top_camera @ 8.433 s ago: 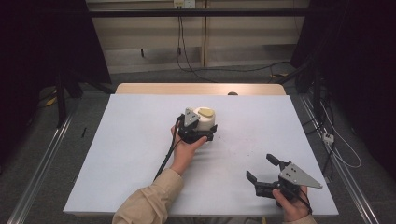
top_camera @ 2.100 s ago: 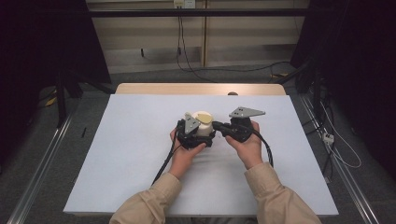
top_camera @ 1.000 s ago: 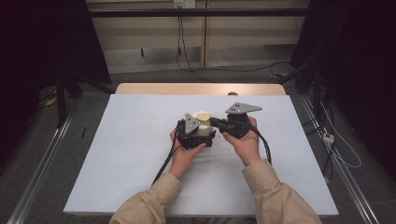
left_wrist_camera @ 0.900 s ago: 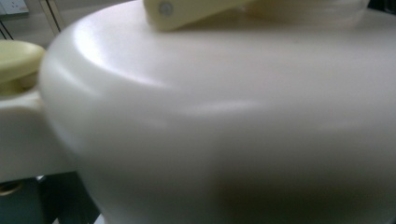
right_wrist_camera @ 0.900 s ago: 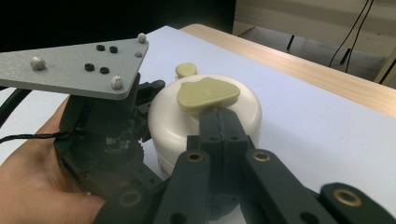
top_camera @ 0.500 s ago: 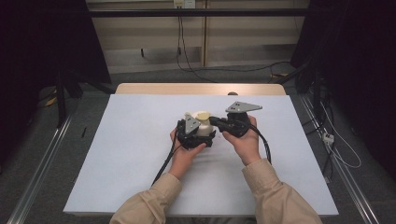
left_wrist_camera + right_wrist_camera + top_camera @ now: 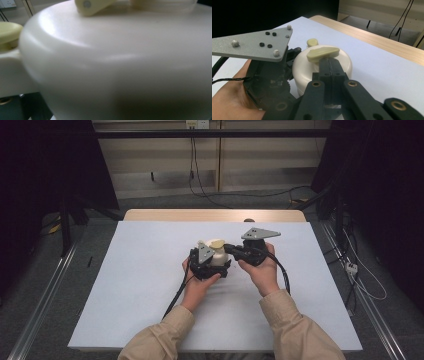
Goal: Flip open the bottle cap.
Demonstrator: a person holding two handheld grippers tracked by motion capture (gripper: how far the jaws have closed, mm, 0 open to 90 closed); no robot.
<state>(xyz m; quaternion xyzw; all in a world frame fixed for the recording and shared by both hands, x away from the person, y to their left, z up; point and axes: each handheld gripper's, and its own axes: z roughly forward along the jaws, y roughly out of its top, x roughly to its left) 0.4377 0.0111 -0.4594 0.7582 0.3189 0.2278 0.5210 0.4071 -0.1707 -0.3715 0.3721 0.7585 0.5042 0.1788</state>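
Jar place: cream jar (image 7: pixel 218 256) stands near the middle of my white table (image 7: pixel 125 285), between my two hands.
Left tongs: my left tongs (image 7: pixel 207 262) wrap the jar's body from the near left side; I cannot tell how hard the pads press, since the jar hides them, but the jar sits right in their reach.
Right tongs: my right tongs (image 7: pixel 329 65) come in from the right with the jaws drawn together, holding nothing between them; their tips lie just under the yellow lid tab (image 7: pixel 323 53), touching or nearly touching the jar's top.
Jar pose: upright, long axis straight up from the table, flat top facing up.
Tab direction: the lid tab lies flat across the top, its long side running crosswise to my right tongs' jaws.
Small knob: a second yellow knob (image 7: pixel 312 42) sits at the jar's far edge, beyond the tab.
Right tongs view: this one gives me the tab, the knob, the grey plate (image 7: pixel 254 45) on my left tongs and my left hand (image 7: pixel 229 100) under it.
Left tongs view: very close, mostly the jar's rounded shoulder (image 7: pixel 120 65), with the tab's hinge end at the top.
High view: both forearms in tan sleeves (image 7: pixel 295 330) and the two tongs meeting at the jar.
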